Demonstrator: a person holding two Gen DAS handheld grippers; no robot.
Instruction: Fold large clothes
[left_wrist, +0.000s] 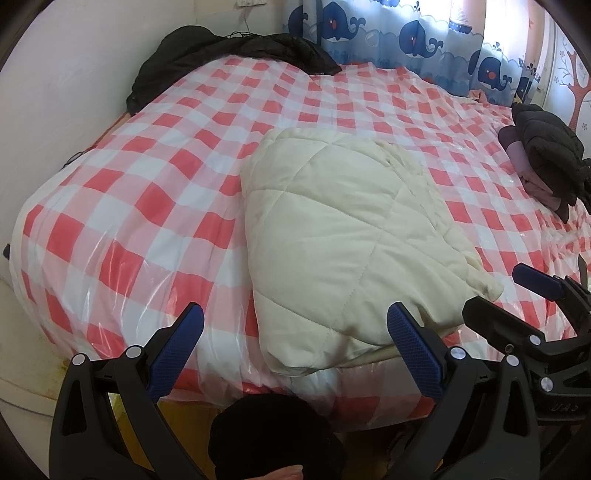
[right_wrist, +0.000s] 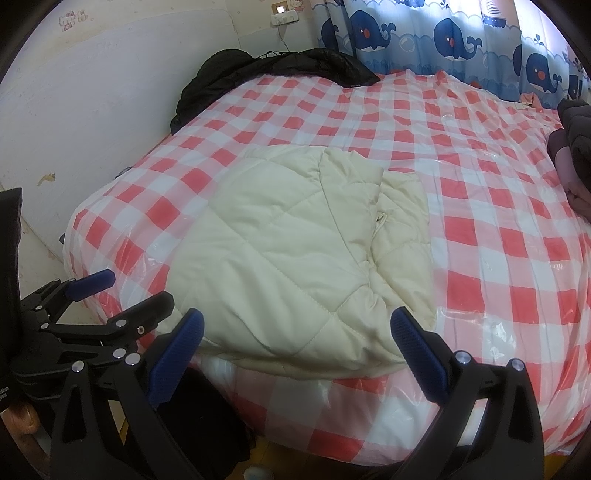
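A cream quilted garment (left_wrist: 332, 236) lies folded into a compact rectangle on the red-and-white checked bed cover (left_wrist: 147, 177), near the bed's front edge; it also shows in the right wrist view (right_wrist: 295, 251). My left gripper (left_wrist: 295, 336) is open and empty, just in front of the garment's near edge. My right gripper (right_wrist: 295, 339) is open and empty too, at the garment's front edge. In the left wrist view the right gripper (left_wrist: 506, 295) shows at the right, open. In the right wrist view the left gripper (right_wrist: 125, 291) shows at the left, open.
A black jacket (left_wrist: 236, 55) lies at the bed's far left corner by the wall. A stack of dark and pink clothes (left_wrist: 543, 158) sits at the bed's right side. Whale-print curtains (left_wrist: 406, 33) hang behind. A dark object (left_wrist: 273, 435) is below the bed edge.
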